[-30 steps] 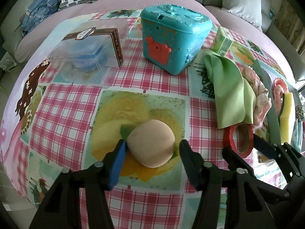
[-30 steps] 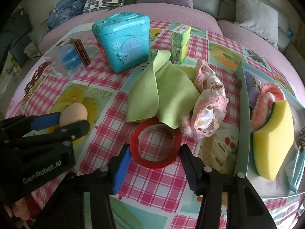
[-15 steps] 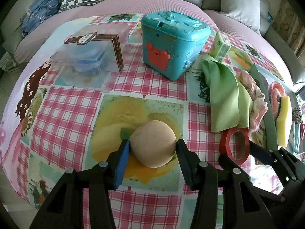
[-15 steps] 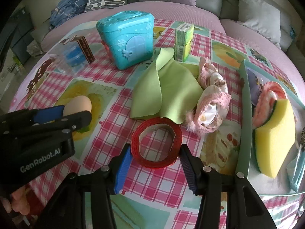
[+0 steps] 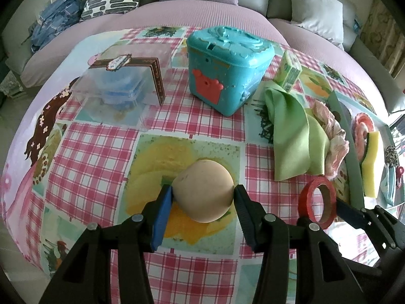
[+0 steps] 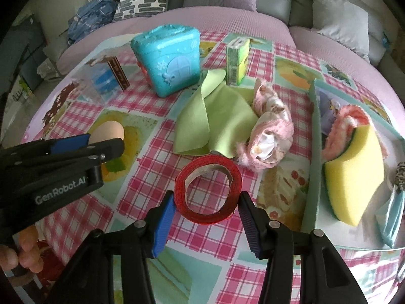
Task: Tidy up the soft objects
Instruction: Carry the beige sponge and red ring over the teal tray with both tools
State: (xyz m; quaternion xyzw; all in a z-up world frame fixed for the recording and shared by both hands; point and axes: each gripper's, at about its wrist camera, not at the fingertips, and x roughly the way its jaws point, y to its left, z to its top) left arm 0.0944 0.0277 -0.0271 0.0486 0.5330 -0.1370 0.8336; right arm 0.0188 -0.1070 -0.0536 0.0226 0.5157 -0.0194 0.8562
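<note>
A beige egg-shaped soft ball (image 5: 205, 190) rests on the patterned tablecloth. My left gripper (image 5: 202, 197) is shut on it, a pad touching each side. The same ball (image 6: 108, 130) peeks out behind the left gripper (image 6: 101, 141) in the right wrist view. My right gripper (image 6: 207, 197) is shut on a red tape ring (image 6: 210, 163), which is squeezed slightly out of round. That ring (image 5: 305, 197) stands tilted at the right of the left wrist view. A green cloth (image 6: 215, 116) and a pink fluffy cloth (image 6: 268, 139) lie just beyond the ring.
A green tray (image 6: 312, 152) at the right holds a yellow sponge (image 6: 354, 177) and a pink knitted piece (image 6: 349, 119). At the back stand a teal toy box (image 5: 227, 68), a clear plastic box (image 5: 119, 86) and a green carton (image 5: 289, 71). Sofa cushions lie beyond the table.
The left gripper's jaws have come in from a small gap to touch both sides of the ball. The right gripper stays on the red ring, hardly moved.
</note>
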